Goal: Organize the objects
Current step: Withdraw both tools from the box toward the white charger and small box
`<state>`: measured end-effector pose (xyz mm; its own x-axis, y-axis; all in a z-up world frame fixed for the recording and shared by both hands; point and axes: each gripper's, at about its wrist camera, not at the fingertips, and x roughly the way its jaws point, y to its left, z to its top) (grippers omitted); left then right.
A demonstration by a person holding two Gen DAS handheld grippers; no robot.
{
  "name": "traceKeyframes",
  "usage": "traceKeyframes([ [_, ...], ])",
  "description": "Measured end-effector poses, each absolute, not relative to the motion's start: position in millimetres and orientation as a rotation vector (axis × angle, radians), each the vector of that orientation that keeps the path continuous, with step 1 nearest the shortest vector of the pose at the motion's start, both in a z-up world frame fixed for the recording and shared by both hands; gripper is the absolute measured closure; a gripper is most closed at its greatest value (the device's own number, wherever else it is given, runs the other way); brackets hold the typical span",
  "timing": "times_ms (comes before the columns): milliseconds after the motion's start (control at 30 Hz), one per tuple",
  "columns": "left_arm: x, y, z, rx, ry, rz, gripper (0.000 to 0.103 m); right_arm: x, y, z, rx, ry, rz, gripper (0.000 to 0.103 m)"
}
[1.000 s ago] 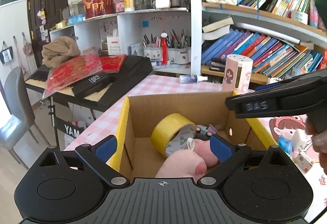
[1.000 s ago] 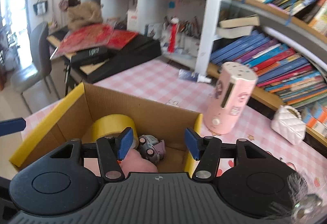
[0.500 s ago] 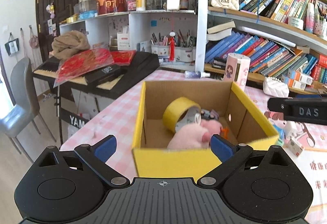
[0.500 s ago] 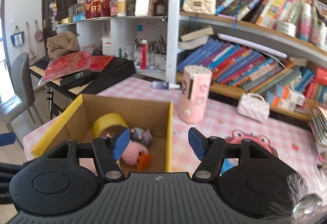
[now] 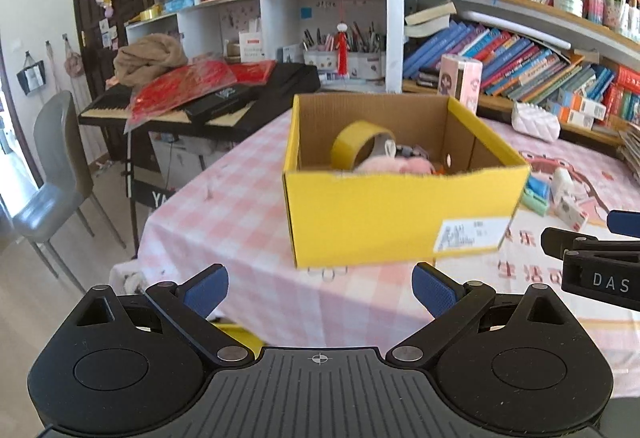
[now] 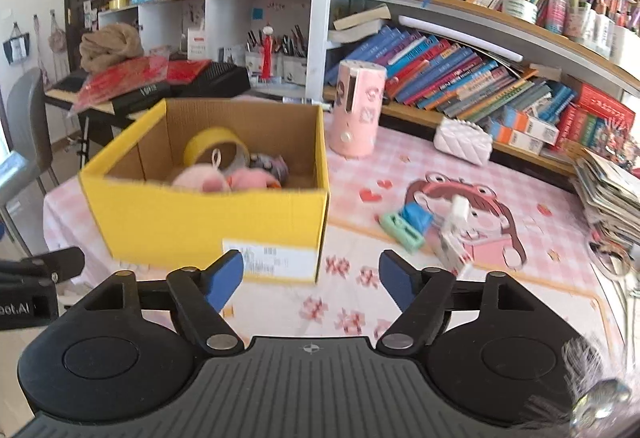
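Observation:
A yellow cardboard box (image 5: 392, 214) (image 6: 200, 222) stands on the pink checked tablecloth. Inside it lie a roll of yellow tape (image 5: 360, 146) (image 6: 214, 144), a pink plush toy (image 5: 394, 166) (image 6: 224, 178) and a small grey toy (image 6: 272, 164). My left gripper (image 5: 320, 288) is open and empty, held back from the box's near wall. My right gripper (image 6: 312, 274) is also empty; its jaws are opening, in front of the box's right corner. A green clip (image 6: 400, 230), a blue item (image 6: 416, 216) and small white pieces (image 6: 452, 238) lie on the cloth to the right of the box.
A pink cylinder (image 6: 356, 106) and a white quilted purse (image 6: 462, 140) stand behind the box. Bookshelves (image 6: 480, 70) line the back. A keyboard (image 5: 200, 106) with red packets and a grey chair (image 5: 52, 174) are at the left. A paper stack (image 6: 612, 190) sits at the right edge.
Both grippers pulled back from over the box, which now sits farther away and fully in view. The right gripper's jaws have spread wider.

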<state>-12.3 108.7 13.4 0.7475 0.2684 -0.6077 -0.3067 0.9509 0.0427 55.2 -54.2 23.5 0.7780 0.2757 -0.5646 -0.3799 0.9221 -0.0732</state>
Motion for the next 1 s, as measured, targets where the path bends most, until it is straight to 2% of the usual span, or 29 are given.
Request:
traceKeyframes([
  [567, -50, 88, 8, -0.034, 0.698, 0.251, 0.003, -2, -73, 15, -0.17, 0.606, 0.324, 0.019],
  [1000, -43, 54, -1, -0.027, 0.729, 0.148, 0.003, -15, -112, 7, -0.161, 0.644, 0.228, 0.019],
])
